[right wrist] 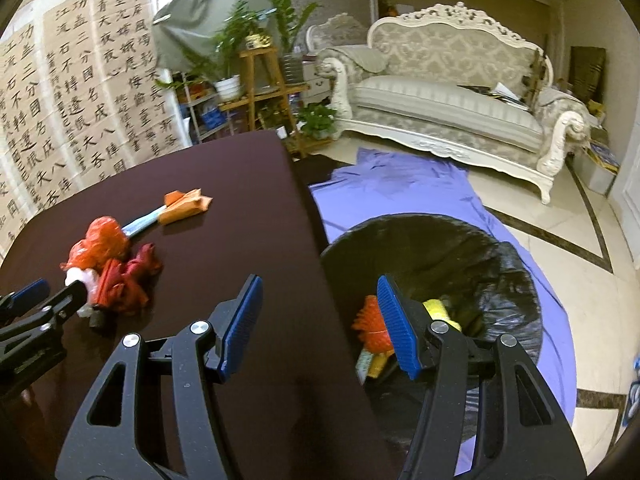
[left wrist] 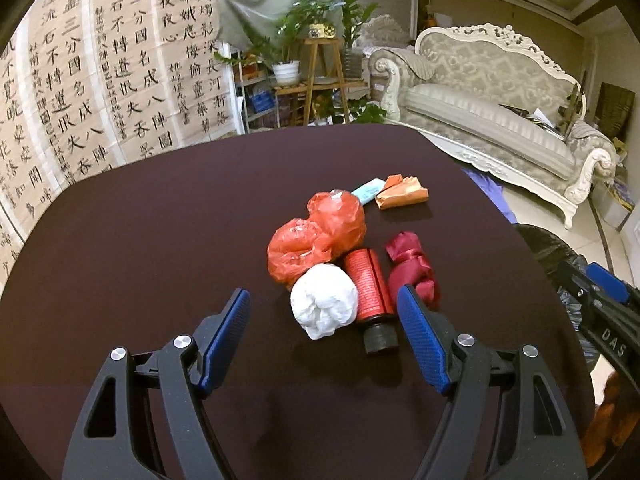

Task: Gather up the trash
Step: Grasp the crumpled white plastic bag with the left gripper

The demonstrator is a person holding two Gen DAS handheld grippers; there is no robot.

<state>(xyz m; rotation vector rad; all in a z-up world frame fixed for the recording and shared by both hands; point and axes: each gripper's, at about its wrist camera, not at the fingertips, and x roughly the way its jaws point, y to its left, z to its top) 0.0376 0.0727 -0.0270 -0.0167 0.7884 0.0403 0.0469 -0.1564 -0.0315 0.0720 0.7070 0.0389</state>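
Note:
Trash lies piled on the dark brown table (left wrist: 140, 220): an orange-red plastic bag (left wrist: 316, 236), a white crumpled wad (left wrist: 324, 308), a red cylinder with a black cap (left wrist: 370, 292), a dark red wrapper (left wrist: 412, 268), an orange wrapper (left wrist: 402, 194) and a light blue packet (left wrist: 367, 190). My left gripper (left wrist: 323, 298) stands open just short of the white wad, holding nothing. My right gripper (right wrist: 319, 282) is open and empty over the table's right edge, beside the black-lined bin (right wrist: 440, 248). Orange and yellow trash (right wrist: 372, 328) lies in the bin.
A purple cloth (right wrist: 380, 188) covers the floor under the bin. Behind it stand a cream sofa (right wrist: 448, 96) and a wooden plant stand (right wrist: 260, 88). Calligraphy sheets (left wrist: 100, 80) hang at the back left. The right gripper's fingers (left wrist: 608, 284) show at the left view's right edge.

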